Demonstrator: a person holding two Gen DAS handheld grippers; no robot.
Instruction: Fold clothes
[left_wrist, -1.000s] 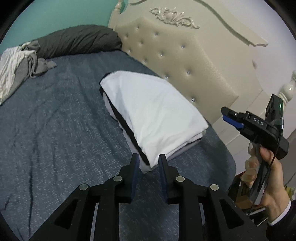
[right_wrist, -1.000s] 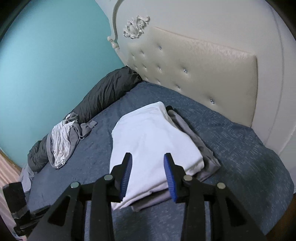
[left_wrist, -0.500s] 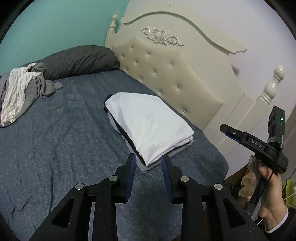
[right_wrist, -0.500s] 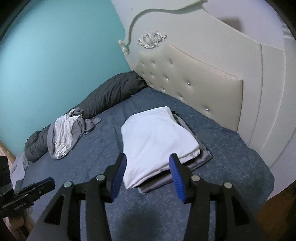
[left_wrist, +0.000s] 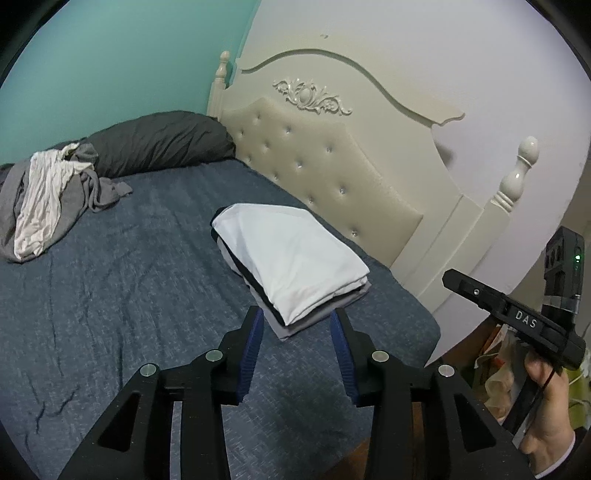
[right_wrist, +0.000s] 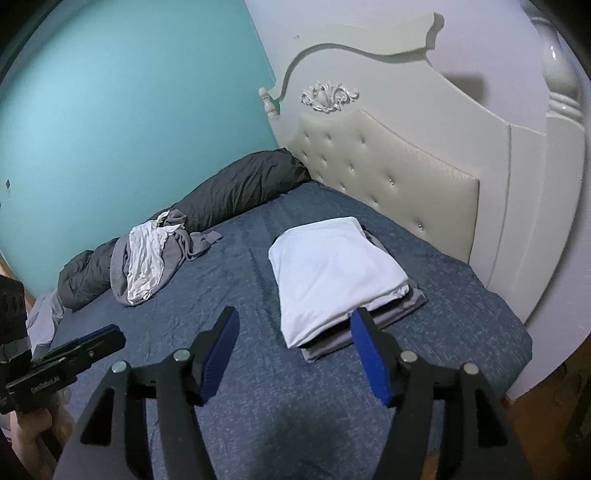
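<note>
White folded stack (left_wrist: 299, 262), blue bedspread (left_wrist: 122, 295)

black plastic left gripper (left_wrist: 297, 332) with blue pads (left_wrist: 252, 345), silver screws (left_wrist: 214, 355); dark sleeve (left_wrist: 561, 452), white cuff.

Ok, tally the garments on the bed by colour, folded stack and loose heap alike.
White: 2, the folded top piece and a crumpled one in the heap
Grey: 2, the stack's bottom piece and the loose one in the heap
Black: 1, a thin layer in the stack
Total: 5 visible; more may be hidden.
</note>
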